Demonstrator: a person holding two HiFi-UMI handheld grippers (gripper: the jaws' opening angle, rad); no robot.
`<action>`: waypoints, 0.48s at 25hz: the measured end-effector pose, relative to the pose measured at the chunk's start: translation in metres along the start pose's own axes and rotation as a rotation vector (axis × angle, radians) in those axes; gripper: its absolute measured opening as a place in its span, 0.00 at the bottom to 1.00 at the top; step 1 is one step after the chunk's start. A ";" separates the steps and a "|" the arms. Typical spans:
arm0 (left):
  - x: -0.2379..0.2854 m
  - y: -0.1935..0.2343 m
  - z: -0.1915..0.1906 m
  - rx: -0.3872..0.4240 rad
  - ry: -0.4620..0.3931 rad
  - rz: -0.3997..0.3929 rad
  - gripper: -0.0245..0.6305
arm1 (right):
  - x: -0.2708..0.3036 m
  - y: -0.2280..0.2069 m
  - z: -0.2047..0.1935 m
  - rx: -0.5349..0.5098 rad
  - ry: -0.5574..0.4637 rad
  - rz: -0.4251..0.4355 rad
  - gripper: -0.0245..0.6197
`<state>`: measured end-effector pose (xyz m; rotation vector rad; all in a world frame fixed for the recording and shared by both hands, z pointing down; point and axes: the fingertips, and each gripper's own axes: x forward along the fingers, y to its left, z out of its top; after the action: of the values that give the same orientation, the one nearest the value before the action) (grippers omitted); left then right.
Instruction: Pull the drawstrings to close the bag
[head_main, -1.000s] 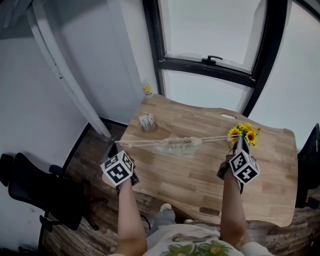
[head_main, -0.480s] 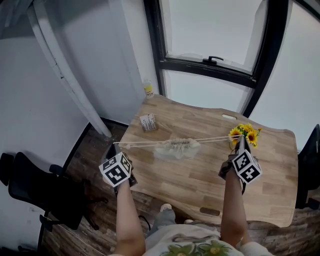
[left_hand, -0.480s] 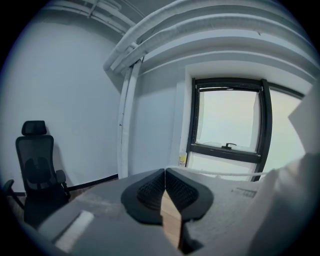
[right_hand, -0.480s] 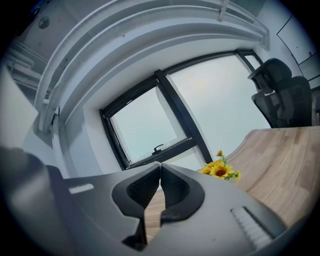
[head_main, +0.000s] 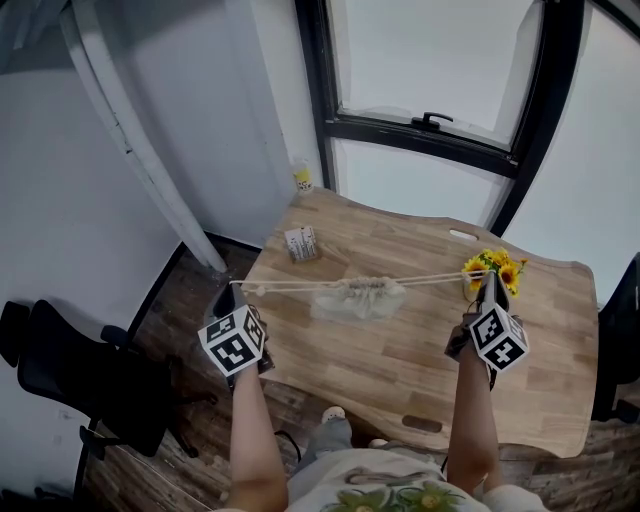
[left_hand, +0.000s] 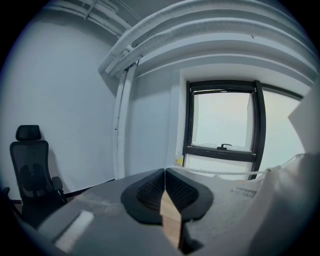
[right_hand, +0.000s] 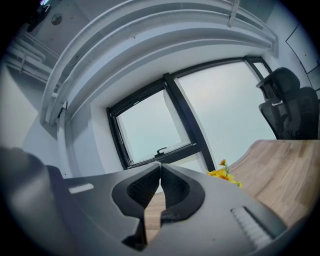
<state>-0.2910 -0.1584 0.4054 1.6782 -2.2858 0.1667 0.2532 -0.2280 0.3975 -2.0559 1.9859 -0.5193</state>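
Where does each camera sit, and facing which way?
Head view: on the person's head, facing down at the table, bag, taut drawstrings; both forearms, left gripper, right gripper show.
Left gripper view: on that gripper, along its shut jaws toward window.
Right gripper view: likewise, toward window and sunflowers.
Shared: sunflowers, head and right gripper views.

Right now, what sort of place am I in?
Probably an office or study room: a wooden desk, a black office chair off to its side, and a large black-framed window behind the desk.
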 end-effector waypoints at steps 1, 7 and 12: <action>0.000 0.000 0.001 0.000 -0.002 0.000 0.05 | 0.000 0.001 0.001 -0.011 -0.002 0.000 0.06; -0.001 -0.001 0.009 0.006 -0.022 0.001 0.05 | 0.001 0.005 0.005 -0.051 -0.005 0.007 0.05; 0.000 -0.001 0.011 0.006 -0.028 0.003 0.05 | 0.002 0.006 0.006 -0.065 -0.001 0.004 0.06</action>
<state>-0.2918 -0.1615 0.3948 1.6906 -2.3103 0.1518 0.2504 -0.2309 0.3902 -2.0887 2.0313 -0.4587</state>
